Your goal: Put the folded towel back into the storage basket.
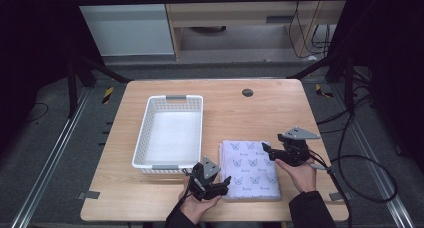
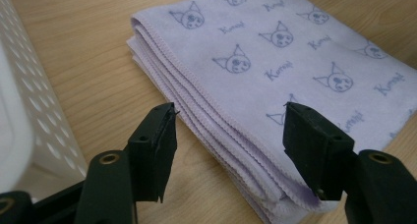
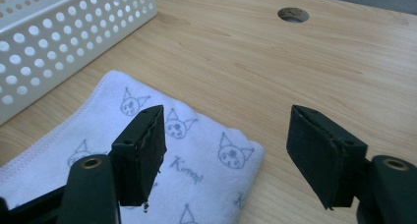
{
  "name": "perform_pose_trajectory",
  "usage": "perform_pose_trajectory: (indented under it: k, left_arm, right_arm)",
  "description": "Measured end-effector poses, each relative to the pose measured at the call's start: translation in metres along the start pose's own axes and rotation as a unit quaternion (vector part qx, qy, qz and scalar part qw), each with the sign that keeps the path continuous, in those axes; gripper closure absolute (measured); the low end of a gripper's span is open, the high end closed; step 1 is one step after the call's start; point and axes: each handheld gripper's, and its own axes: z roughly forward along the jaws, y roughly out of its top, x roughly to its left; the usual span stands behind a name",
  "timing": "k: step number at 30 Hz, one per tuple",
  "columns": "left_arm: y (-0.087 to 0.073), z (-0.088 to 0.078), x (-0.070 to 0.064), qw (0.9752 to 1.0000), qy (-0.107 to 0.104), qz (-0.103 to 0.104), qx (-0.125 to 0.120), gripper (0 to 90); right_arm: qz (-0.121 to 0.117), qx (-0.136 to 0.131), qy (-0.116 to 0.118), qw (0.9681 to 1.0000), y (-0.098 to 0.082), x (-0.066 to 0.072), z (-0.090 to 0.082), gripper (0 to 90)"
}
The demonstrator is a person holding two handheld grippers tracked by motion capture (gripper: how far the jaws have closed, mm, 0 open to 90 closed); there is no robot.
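A: Any writing? The folded towel (image 1: pixel 250 169) sits at lower centre of the high view, on the table (image 1: pixel 260 108); pale lilac, printed with cat-like faces and a script word, perhaps "Kuromi"; too soft to be sure.

B: And the basket (image 1: pixel 142 138)?

A: White, perforated, left of the towel; I see nothing lying in it.

B: The tongs?

A: Left gripper (image 1: pixel 218 184) gapes wide at the towel's lower-left corner, gripping nothing; right gripper (image 1: pixel 269 153) likewise wide over the upper-right corner, empty.
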Motion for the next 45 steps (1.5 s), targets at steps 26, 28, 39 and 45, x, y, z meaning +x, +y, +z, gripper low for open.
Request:
perform_pose_trajectory:
  k: [26, 28, 39, 45]
  left_arm:
    - [-0.013, 0.024, -0.004, 0.9993, 0.003, -0.020, 0.033, 36.4]
    - [-0.013, 0.025, -0.004, 0.9992, 0.004, -0.019, 0.035, 36.3]
    - [-0.015, 0.031, -0.004, 0.9982, -0.002, -0.033, 0.049, 36.7]
    - [-0.015, 0.032, -0.007, 0.9984, -0.002, -0.033, 0.046, 42.2]
  right_arm:
    - [0.010, 0.066, -0.004, 0.9977, -0.028, -0.010, 0.033, 39.6]
    - [0.009, 0.070, -0.005, 0.9975, -0.029, -0.009, 0.035, 39.7]
    - [0.032, 0.084, 0.012, 0.9958, -0.036, -0.011, 0.041, 45.1]
    - [0.044, 0.093, 0.016, 0.9946, -0.038, -0.011, 0.044, 48.7]
